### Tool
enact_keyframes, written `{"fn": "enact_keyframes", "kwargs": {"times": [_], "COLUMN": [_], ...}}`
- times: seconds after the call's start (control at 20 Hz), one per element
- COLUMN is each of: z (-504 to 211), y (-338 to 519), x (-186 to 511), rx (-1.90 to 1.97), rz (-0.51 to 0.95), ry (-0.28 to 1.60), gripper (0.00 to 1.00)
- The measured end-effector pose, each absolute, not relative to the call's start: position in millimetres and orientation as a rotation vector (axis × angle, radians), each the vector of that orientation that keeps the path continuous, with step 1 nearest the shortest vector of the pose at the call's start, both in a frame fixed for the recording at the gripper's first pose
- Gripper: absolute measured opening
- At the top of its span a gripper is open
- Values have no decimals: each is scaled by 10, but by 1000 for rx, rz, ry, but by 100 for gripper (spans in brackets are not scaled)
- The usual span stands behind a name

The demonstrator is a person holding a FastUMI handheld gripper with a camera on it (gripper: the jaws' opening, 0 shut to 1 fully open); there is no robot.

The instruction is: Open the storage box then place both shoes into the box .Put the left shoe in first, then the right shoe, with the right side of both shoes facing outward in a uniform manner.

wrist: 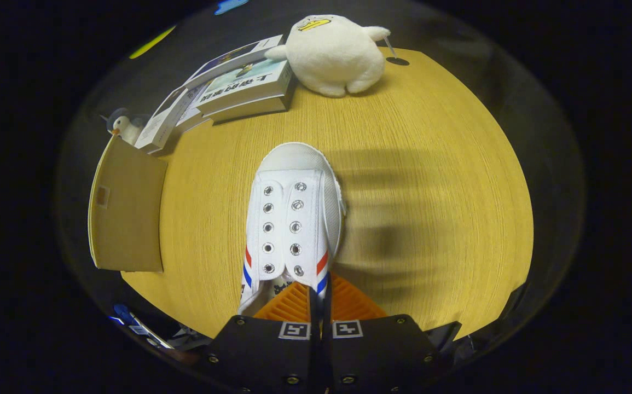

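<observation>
Right up against the lens, your gripper (320, 306) has its fingers pinched together on the shoe (293, 230), clamped on the thin edge of the collar or tongue near the heel, so the shoe hangs out ahead of you toe-first. Grabbing that edge makes sense to me: it's the one thin bit two fingers can bite, and the toe pointing away lets you steer which side faces out later.

Using the shoe as the landmark: the table (436, 164) is under it, and the shadow just right of it makes me think it's lifted off the wood, though I can't swear to it. Left of the shoe is a brown flap (127, 210), probably the box or its lid; I can't tell whether it's open. Beyond the shoe, up and left, sits a stack of books (239, 87), with a white plush duck (333, 53) just beyond the toe and a small penguin toy (121, 125) past the flap.

Writing: the book covers carry print, too small and bent to read. No brand readable on the shoe, just red and blue stripes. Which foot it is, can't tell.
</observation>
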State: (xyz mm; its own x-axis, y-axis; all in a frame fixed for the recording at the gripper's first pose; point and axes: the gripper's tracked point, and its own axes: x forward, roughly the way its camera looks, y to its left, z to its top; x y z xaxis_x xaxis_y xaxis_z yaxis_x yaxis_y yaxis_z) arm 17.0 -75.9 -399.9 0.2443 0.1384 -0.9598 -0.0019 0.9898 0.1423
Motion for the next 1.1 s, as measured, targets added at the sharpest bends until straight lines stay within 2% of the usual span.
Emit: {"fn": "enact_keyframes", "kwargs": {"times": [0.6, 1.1], "z": [-3186, -2383], "y": [-320, 765], "x": [253, 407], "rx": [109, 33], "rz": [153, 384], "ry": [1256, 1173], "gripper": [1, 0]}}
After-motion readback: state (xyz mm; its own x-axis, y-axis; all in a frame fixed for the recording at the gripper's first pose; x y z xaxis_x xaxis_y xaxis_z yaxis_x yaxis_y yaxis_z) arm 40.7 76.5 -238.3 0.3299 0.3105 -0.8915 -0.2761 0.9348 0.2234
